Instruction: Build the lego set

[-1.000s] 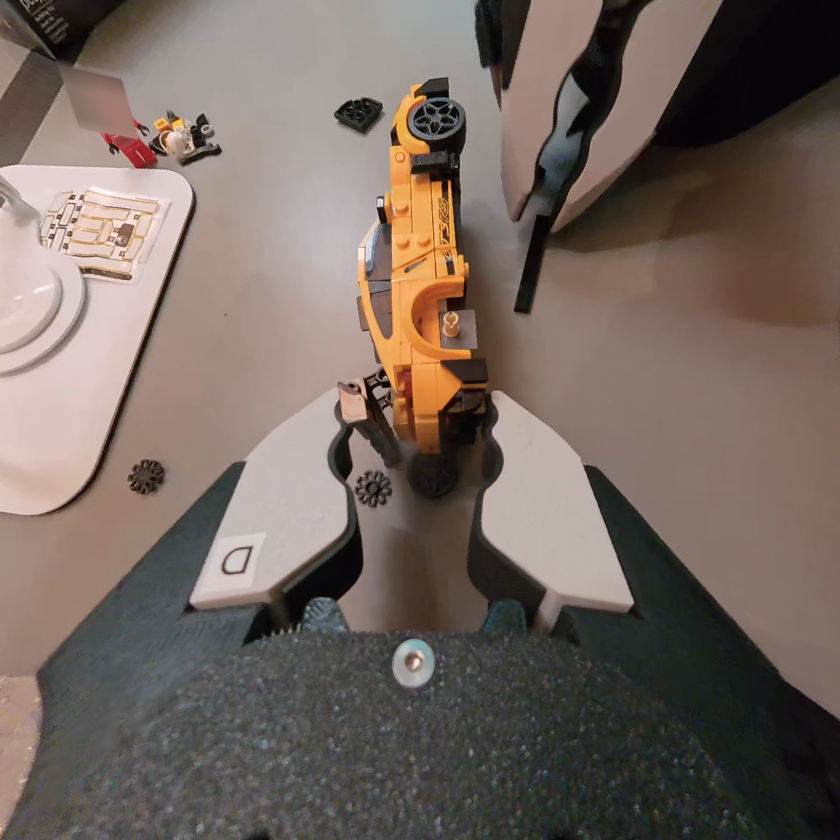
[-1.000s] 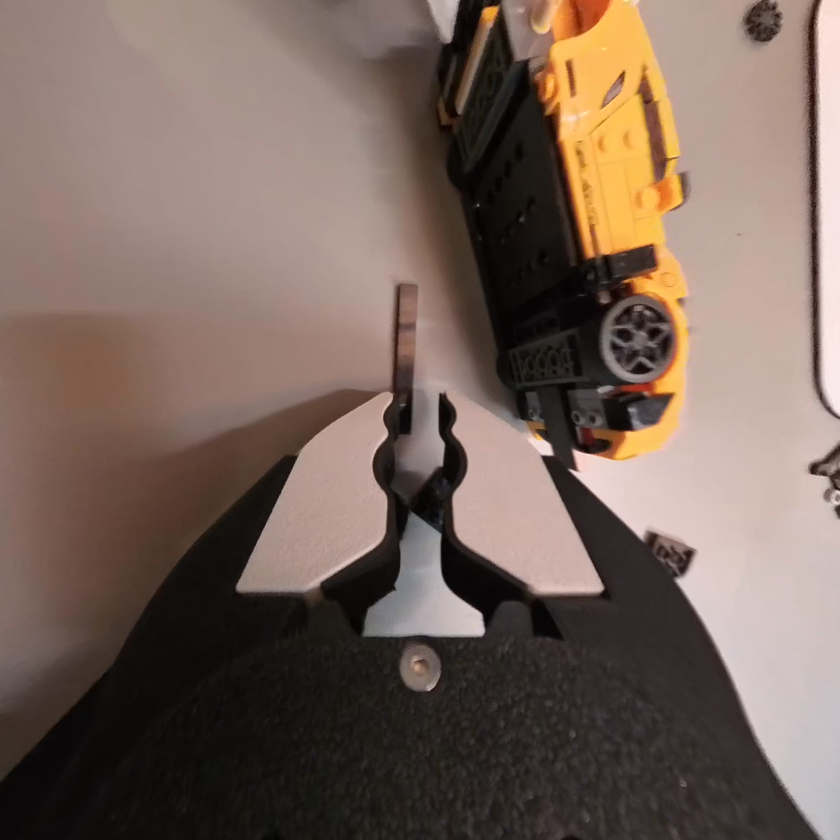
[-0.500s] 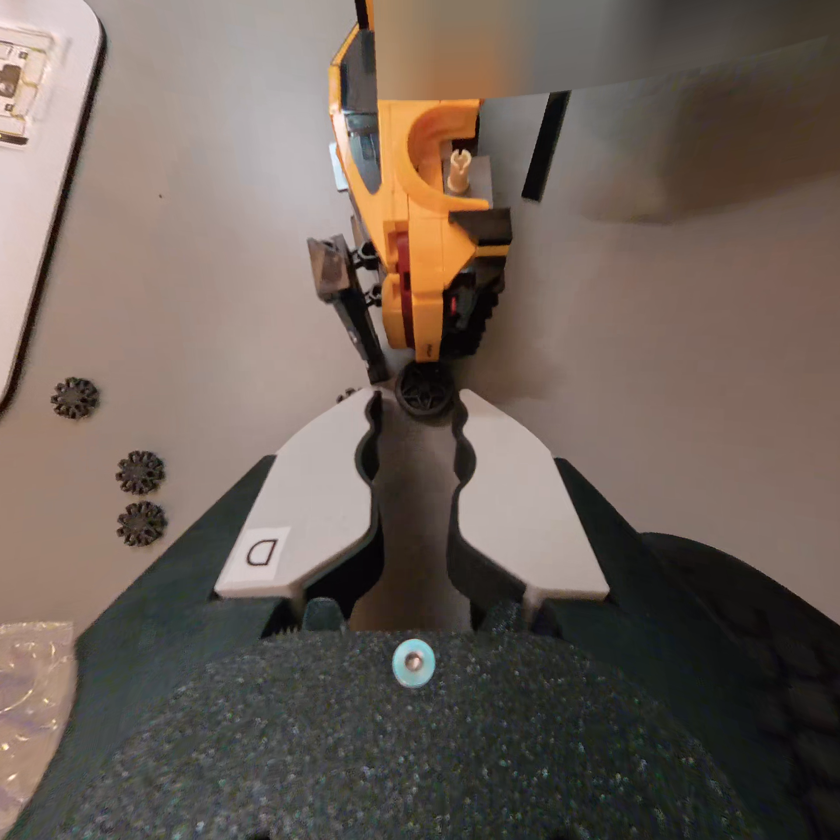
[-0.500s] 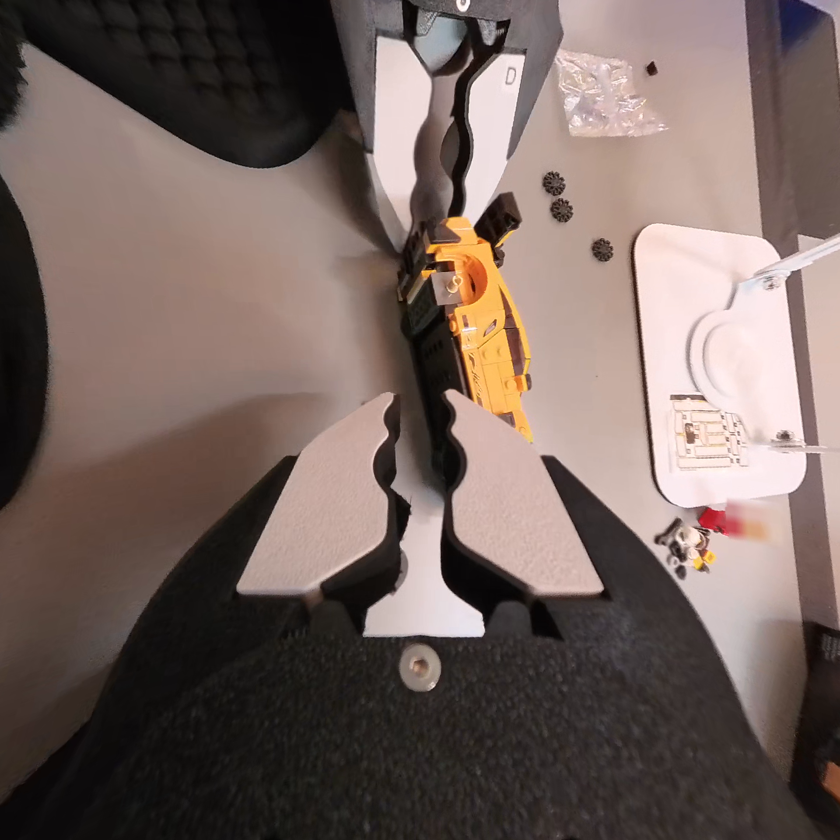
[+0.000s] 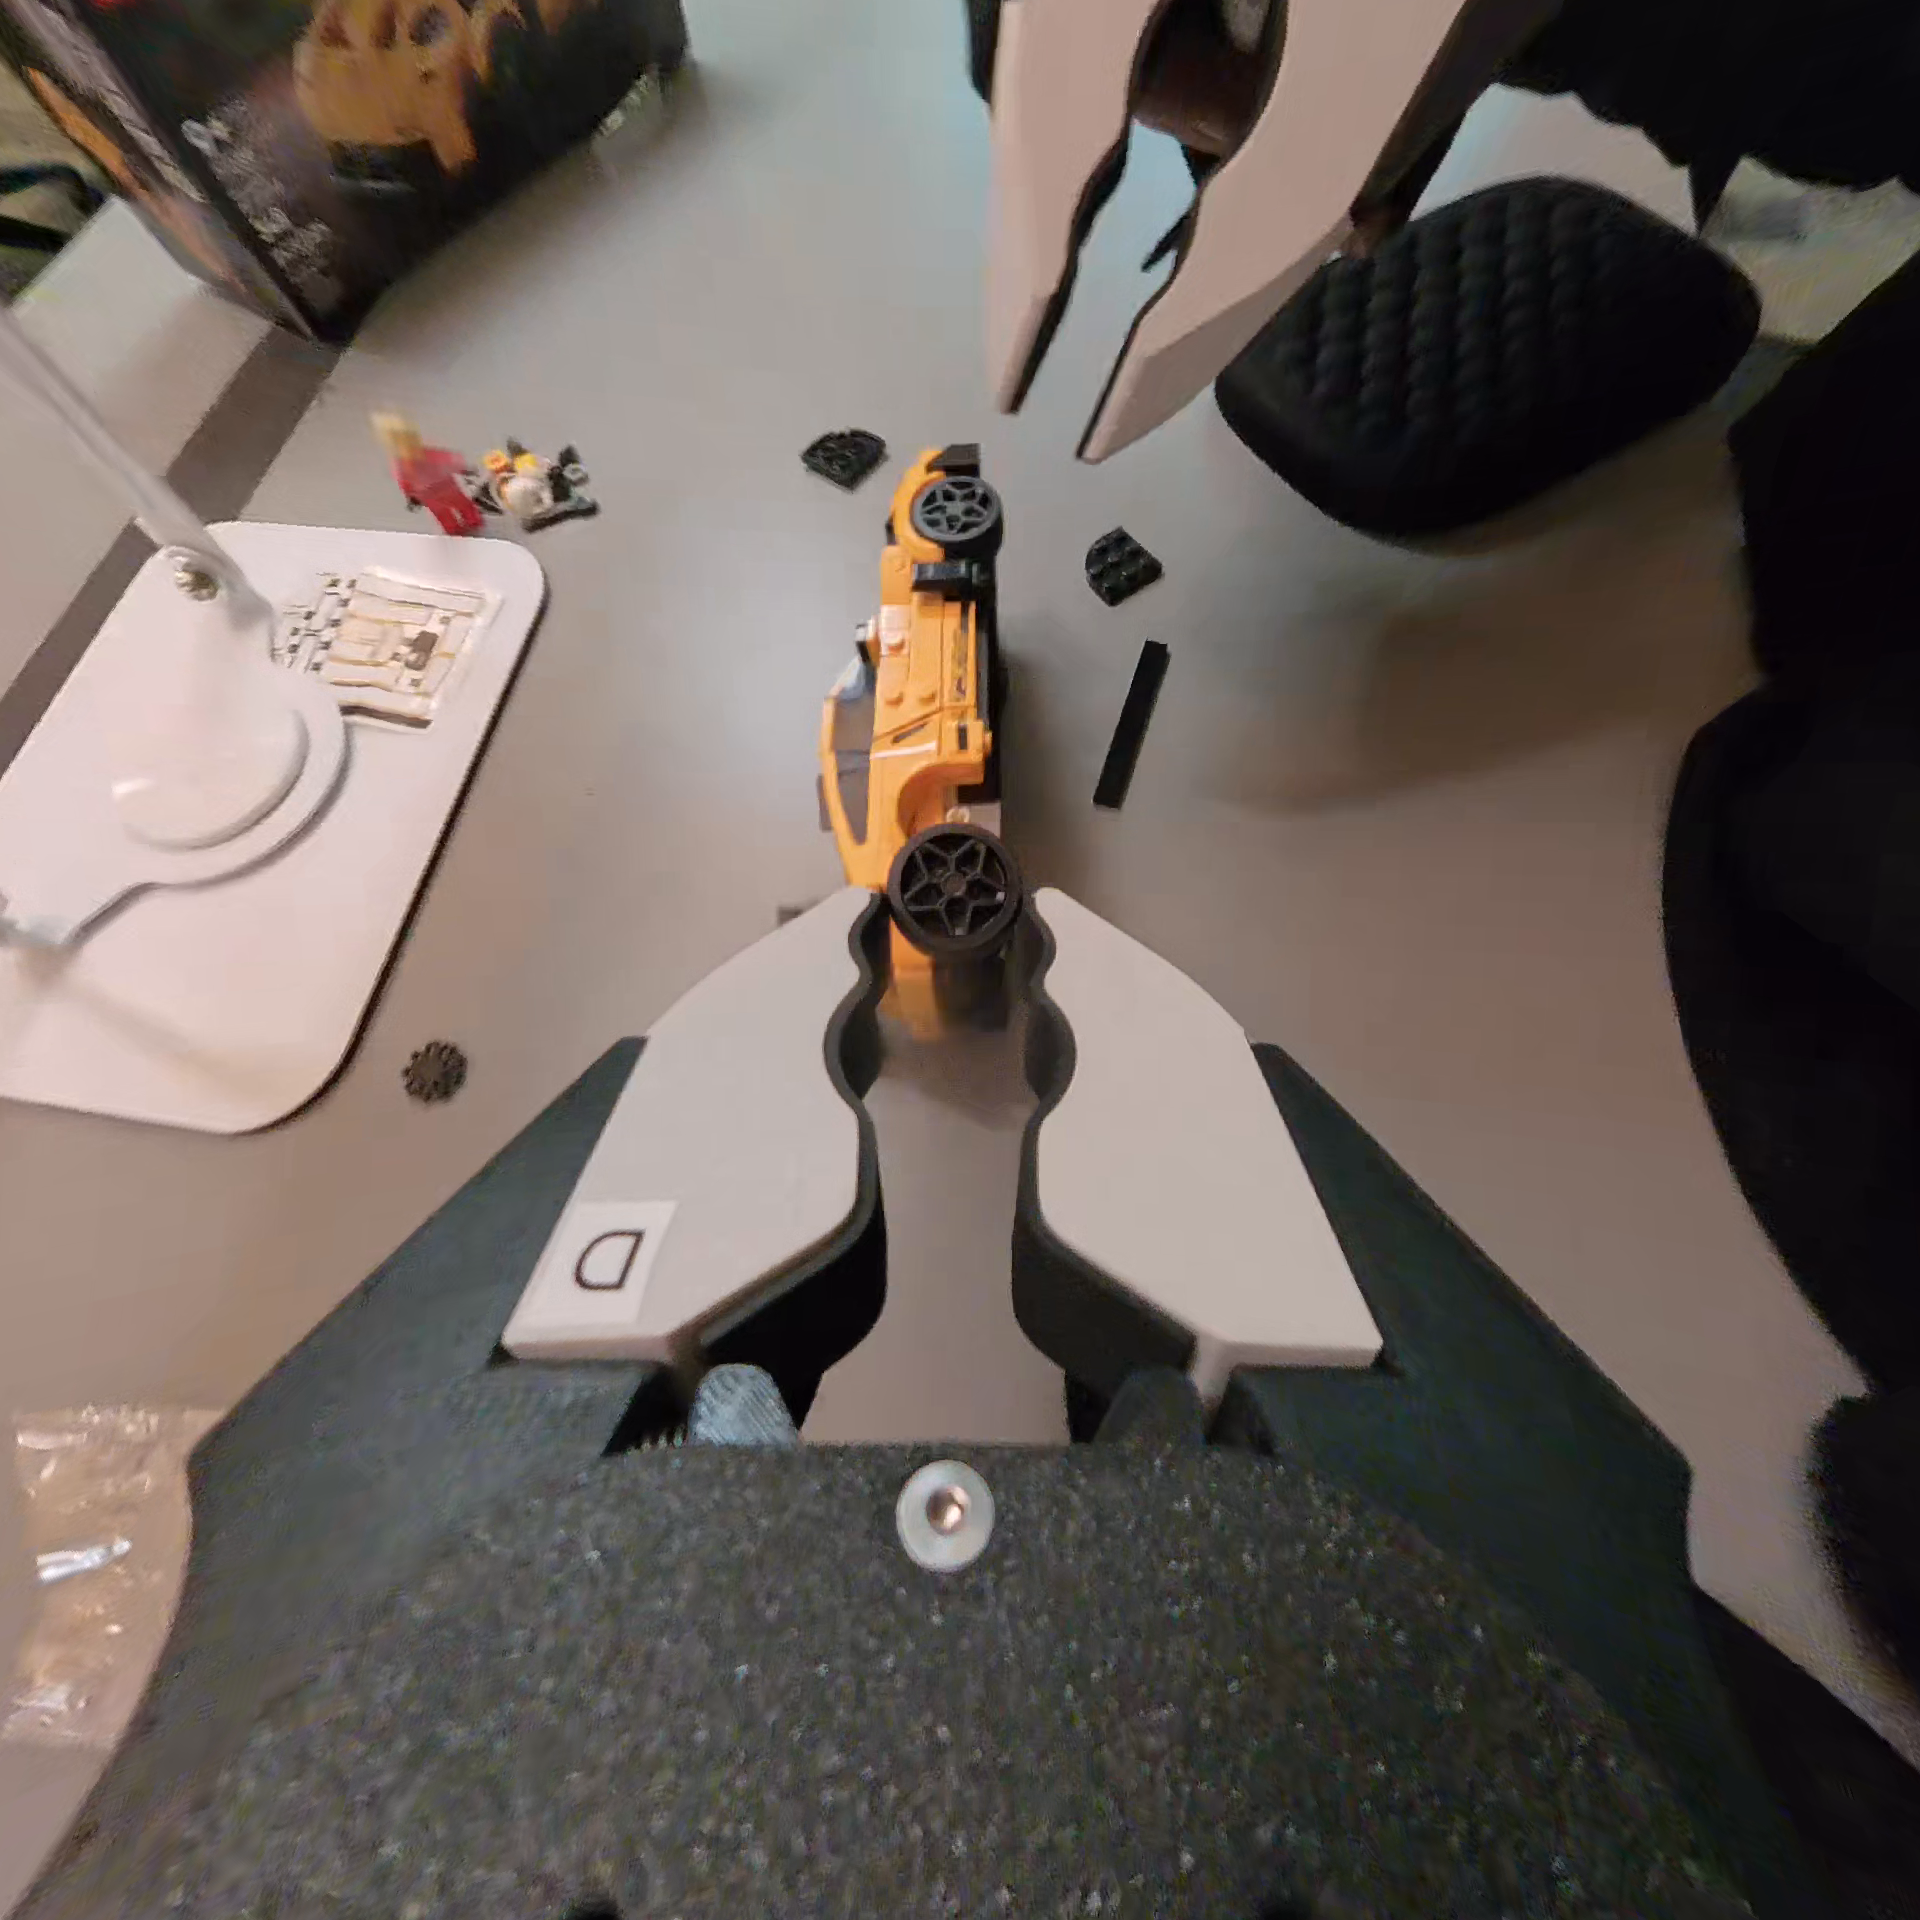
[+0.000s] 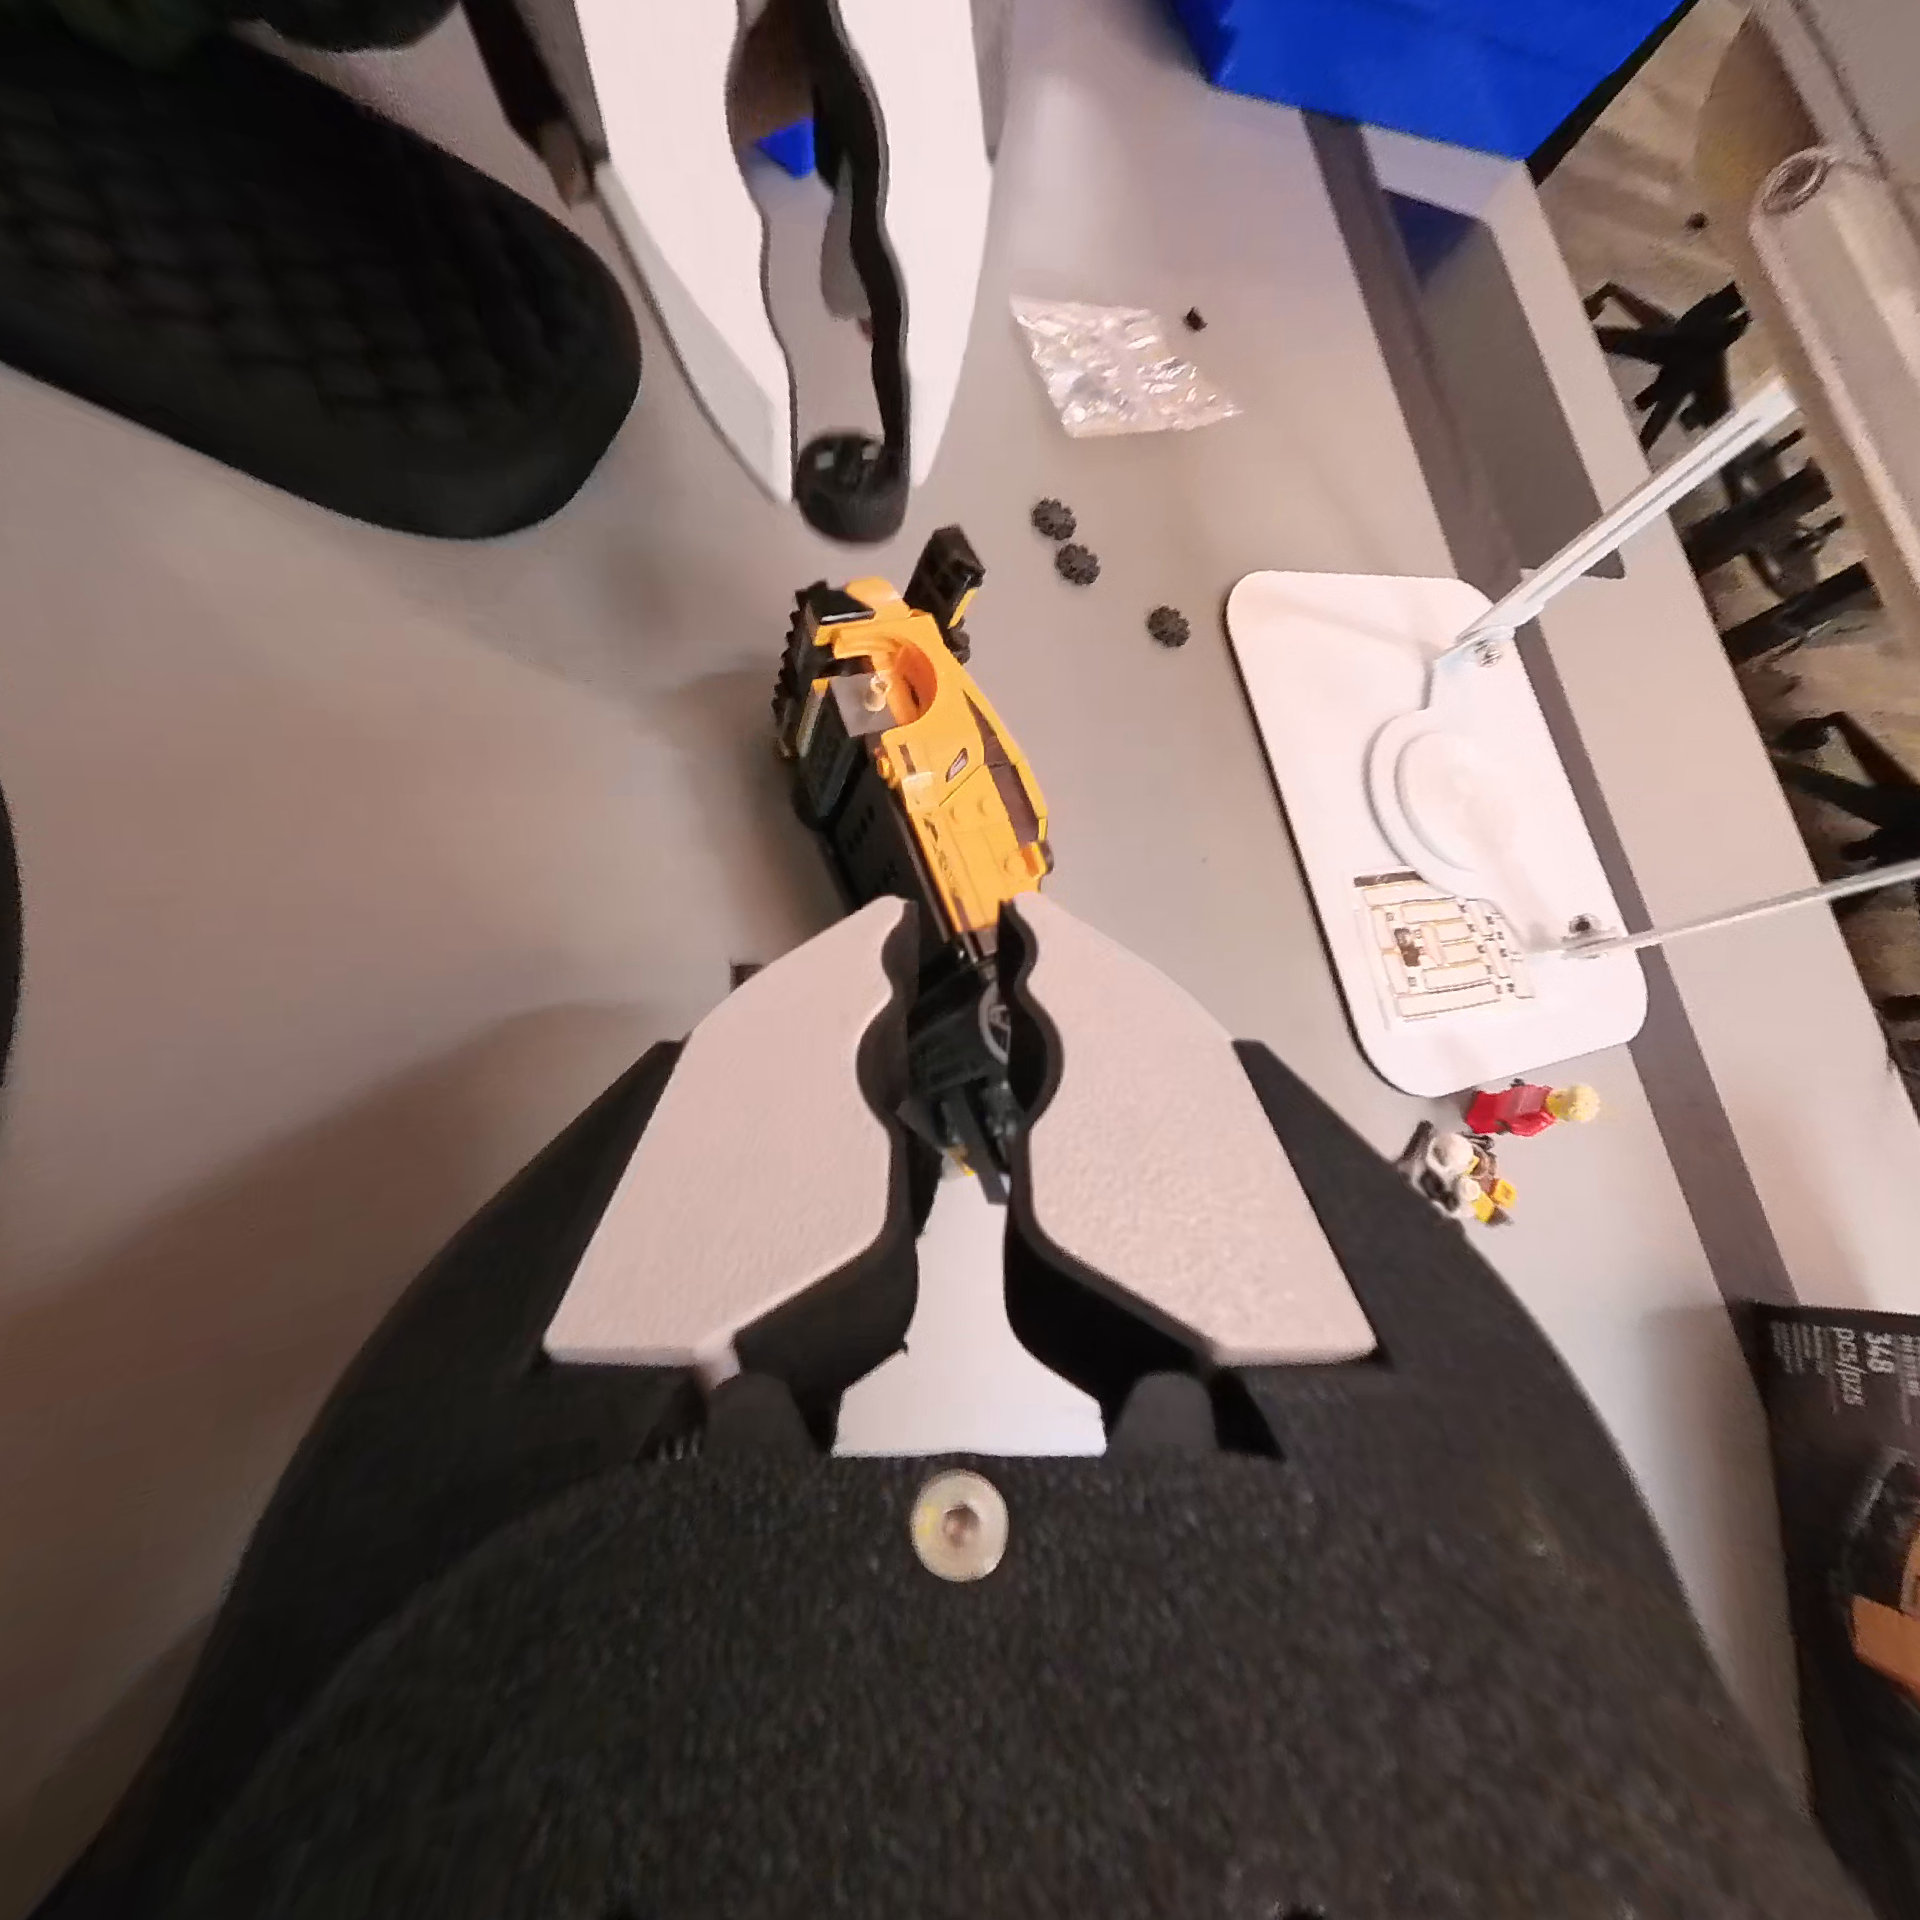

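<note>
Left wrist view: under me is the grey table (image 5: 623,831), and its biggest item is the white stand base (image 5: 208,935) on the left, with a sticker sheet (image 5: 379,644) lying on it. The dark set box (image 5: 260,156) stands at the far left corner.

The orange car (image 5: 914,707) lies on its side mid-table, pointing away from me. One wheel (image 5: 956,507) is fitted at its far end. In the right wrist view the near wheel arch (image 6: 904,681) is bare, with a small pin showing.

My left gripper (image 5: 951,904) is clamped on a loose black wheel (image 5: 954,896), just above the near end of the car. My right gripper (image 6: 956,914) hangs over the other end. Its fingers are a narrow gap apart and hold nothing; I only see the car through the gap.

A black strip (image 5: 1130,722) lies flat just right of the car. Two curved black pieces (image 5: 1122,566) (image 5: 844,454) sit near the far end. A red minifigure (image 5: 436,488) lies by the stand base, and a toothed black disc (image 5: 434,1070) sits at its near corner.
</note>
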Motion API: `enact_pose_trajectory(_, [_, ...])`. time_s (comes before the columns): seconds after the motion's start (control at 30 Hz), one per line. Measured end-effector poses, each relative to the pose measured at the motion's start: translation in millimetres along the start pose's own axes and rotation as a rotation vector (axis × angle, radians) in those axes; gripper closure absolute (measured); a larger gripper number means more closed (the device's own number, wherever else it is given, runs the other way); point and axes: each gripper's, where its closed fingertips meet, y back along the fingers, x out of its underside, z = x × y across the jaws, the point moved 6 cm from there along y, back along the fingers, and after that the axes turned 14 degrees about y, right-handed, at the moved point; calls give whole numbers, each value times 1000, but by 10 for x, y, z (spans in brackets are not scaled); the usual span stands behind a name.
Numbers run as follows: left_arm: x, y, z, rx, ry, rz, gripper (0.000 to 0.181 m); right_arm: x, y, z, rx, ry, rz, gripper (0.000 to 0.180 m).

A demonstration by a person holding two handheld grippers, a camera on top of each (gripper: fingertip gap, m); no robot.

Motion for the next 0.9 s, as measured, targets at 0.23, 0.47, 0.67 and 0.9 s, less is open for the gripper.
enact_pose_trajectory(0.23, [-107, -354, -13, -15, -74, 139, 158, -84, -64, 22, -5, 36, -32, 167])
enact_pose_trajectory(0.47, [-96, -357, 11, -6, -69, 150, 155, -94, -131, 51, -34, 32, -54, 168])
enact_pose_trajectory(0.67, [-90, -327, 26, -15, -80, 140, 147, -254, -259, 29, -83, 64, -73, 167])
enact_pose_trajectory(0.9, [60, -181, 163, -29, -5, 38, 111, -350, -504, -124, -314, 29, -42, 171])
